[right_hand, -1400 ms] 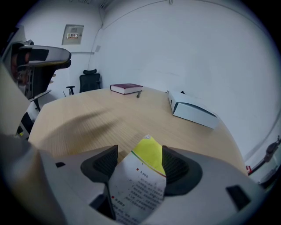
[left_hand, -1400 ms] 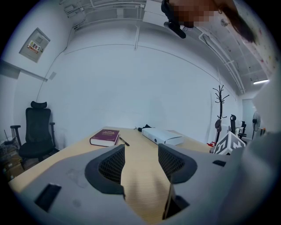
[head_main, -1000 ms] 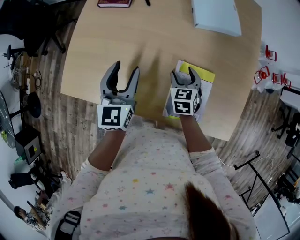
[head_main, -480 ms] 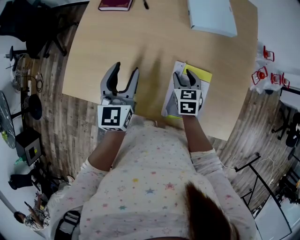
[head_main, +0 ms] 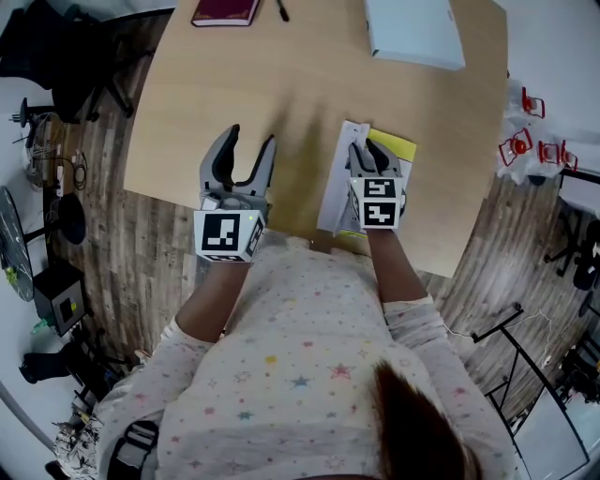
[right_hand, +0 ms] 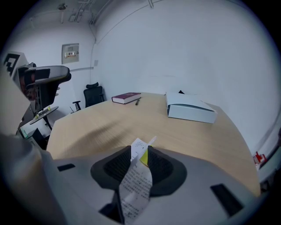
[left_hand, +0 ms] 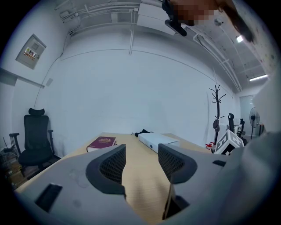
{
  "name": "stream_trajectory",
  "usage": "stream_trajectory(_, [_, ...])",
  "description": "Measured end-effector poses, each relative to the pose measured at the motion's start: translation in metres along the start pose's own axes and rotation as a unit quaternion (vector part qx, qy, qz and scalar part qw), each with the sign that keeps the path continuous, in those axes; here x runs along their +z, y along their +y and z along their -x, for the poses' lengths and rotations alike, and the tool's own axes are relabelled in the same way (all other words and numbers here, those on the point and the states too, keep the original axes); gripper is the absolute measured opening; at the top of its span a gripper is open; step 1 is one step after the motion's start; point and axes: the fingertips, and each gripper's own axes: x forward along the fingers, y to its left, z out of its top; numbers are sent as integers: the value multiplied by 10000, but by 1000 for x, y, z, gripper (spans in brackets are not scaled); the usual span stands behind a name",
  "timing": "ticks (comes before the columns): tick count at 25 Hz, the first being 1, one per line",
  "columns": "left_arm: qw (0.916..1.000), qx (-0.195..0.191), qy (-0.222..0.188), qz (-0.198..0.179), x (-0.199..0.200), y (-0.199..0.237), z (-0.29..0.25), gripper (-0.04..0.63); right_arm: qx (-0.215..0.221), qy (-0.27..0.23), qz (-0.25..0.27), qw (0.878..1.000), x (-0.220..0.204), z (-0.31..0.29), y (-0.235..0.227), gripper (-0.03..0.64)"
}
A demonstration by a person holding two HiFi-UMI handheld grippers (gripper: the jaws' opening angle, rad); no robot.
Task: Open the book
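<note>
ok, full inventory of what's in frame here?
table: 1, light wood, centre
book: 1, yellow with white printed pages, near edge of table
maroon book: 1, dark red, far edge of table
pen: 1, dark, beside maroon book
white box: 1, white, far right of table
office chair: 1, black, on floor left of table
coat stand: 1, dark, by wall
left gripper: 1, grey, open and empty, over table
right gripper: 1, grey, shut on a page of the book
</note>
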Motion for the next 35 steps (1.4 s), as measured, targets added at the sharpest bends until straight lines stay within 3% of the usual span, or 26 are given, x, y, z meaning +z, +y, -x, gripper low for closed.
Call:
stream_trajectory(14, [9999, -45, -118, -112, 15, -21, -6, 216, 232, -322, -366, 9985, 8, 17, -19, 60])
stream_trajectory(35, [9983, 422, -309, -254, 26, -32, 25, 216, 714, -861, -771, 9907, 23, 35, -25, 28])
